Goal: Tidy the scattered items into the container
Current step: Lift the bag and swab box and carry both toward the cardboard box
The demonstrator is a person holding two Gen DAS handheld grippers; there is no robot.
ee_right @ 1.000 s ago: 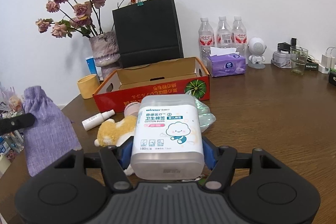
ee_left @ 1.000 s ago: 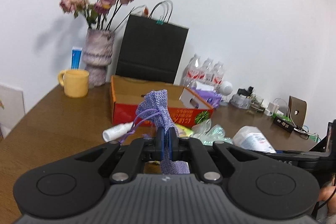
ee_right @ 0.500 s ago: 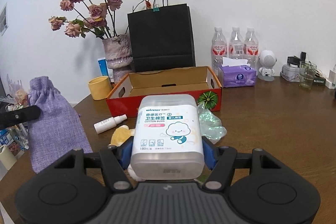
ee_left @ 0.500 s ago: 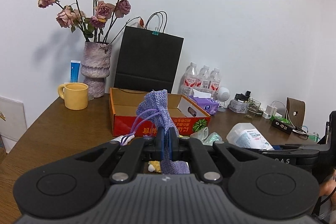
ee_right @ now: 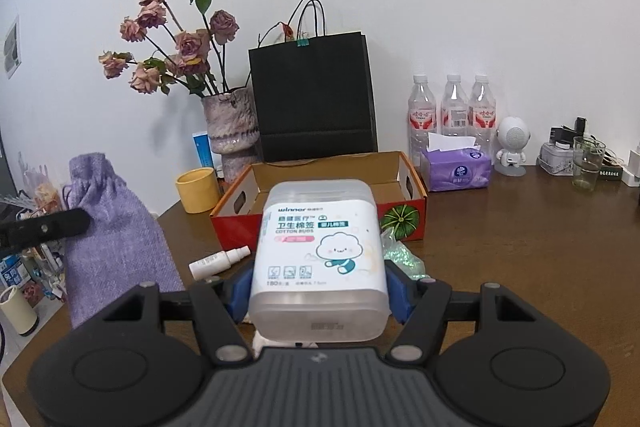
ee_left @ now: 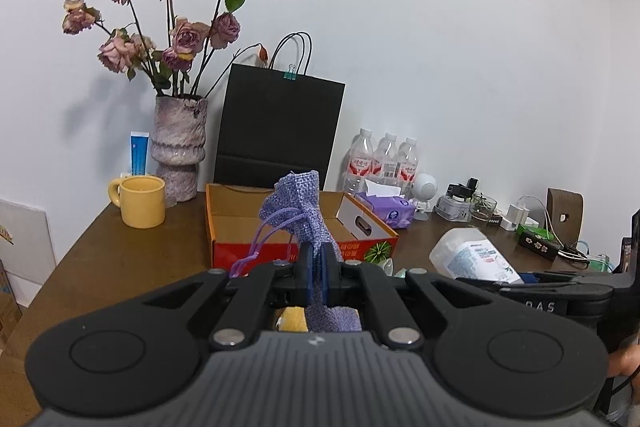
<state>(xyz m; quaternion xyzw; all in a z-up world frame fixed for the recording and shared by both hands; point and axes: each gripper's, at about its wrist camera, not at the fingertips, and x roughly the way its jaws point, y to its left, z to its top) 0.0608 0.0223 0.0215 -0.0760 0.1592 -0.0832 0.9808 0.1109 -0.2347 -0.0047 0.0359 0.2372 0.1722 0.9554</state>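
Both grippers have risen over the last second: in each wrist view the table surface (ee_right: 500,247) and the loose items have dropped lower, and more of the box interior shows. Both loads are therefore judged clear of the table and ready for transfer to the box.

The left gripper (ee_left: 316,273) is fully closed, its blue pads pinching the purple drawstring pouch (ee_left: 304,215), a coarse woven fabric bag that hangs limp with its cord loose. The right gripper (ee_right: 318,293) stands about half open, clamped on the sides of the cotton-bud box (ee_right: 318,255), a rigid, translucent, round-cornered plastic tub with a printed label.

The cardboard box (ee_right: 400,183), red outside, shallow and open-topped, sits directly ahead and appears empty. A small white spray bottle (ee_right: 220,261) and a crinkled green wrapper (ee_right: 400,255) remain on the table in front of it.
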